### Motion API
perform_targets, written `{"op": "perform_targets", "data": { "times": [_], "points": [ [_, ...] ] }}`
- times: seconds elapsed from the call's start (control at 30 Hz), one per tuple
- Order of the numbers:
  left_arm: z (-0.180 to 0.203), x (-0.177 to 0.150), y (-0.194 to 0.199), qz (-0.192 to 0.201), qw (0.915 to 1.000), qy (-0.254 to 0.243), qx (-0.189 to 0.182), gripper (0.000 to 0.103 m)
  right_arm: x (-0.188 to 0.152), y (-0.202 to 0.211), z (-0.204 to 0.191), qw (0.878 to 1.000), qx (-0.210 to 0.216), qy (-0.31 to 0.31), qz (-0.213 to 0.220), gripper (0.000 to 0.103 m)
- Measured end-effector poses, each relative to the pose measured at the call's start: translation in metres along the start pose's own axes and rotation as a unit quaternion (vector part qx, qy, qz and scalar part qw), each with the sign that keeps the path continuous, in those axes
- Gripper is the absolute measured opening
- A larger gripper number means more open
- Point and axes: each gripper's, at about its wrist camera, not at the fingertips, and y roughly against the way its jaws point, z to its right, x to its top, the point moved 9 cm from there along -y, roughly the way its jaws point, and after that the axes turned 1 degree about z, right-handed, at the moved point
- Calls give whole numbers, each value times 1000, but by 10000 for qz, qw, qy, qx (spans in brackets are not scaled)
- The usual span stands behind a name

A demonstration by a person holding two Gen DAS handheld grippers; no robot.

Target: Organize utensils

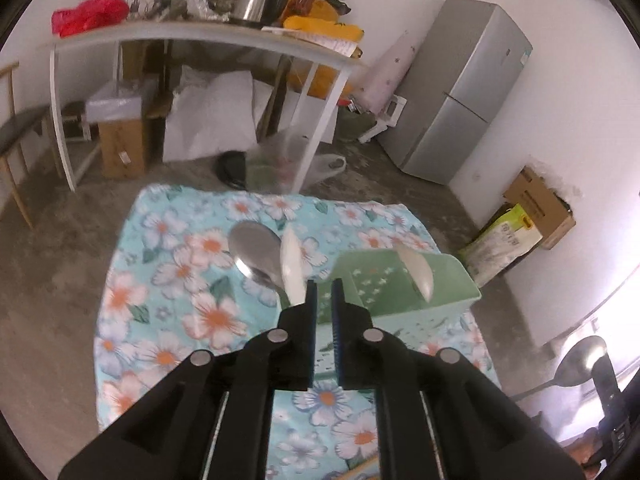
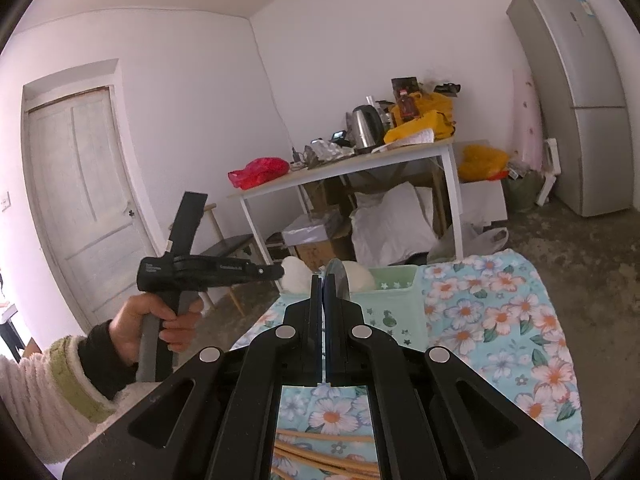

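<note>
Jaws on the left gripper (image 1: 324, 292) stand a narrow gap apart with nothing between them, right above the green caddy (image 1: 448, 300). A steel spoon (image 1: 256, 254) and two white spoons (image 1: 291, 268) stand in that caddy on the floral cloth (image 1: 176, 280). Right gripper (image 2: 322, 285) is clamped on a steel spoon (image 2: 338, 278). Chopsticks (image 2: 320, 450) lie on the cloth below it.

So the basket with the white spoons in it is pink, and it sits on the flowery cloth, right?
Not quite. The basket is green, not pink. The left wrist view shows it, with the white spoons in it, sitting on the flowery cloth.
</note>
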Motion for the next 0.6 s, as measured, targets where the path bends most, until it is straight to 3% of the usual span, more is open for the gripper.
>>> {"op": "perform_targets", "data": {
  "times": [0.3,0.47,0.6],
  "points": [
    [-7,-8,6,87,9996,147,-213,27,17,-1,-3,9999,-19,70,105,0],
    [-10,-14,19,297,9993,96,-193,37,57,-14,-4,9983,211,62,534,0],
    [-16,-19,27,454,9989,60,-90,39,93,-36,-9,9942,518,129,931,0]
  ]
}}
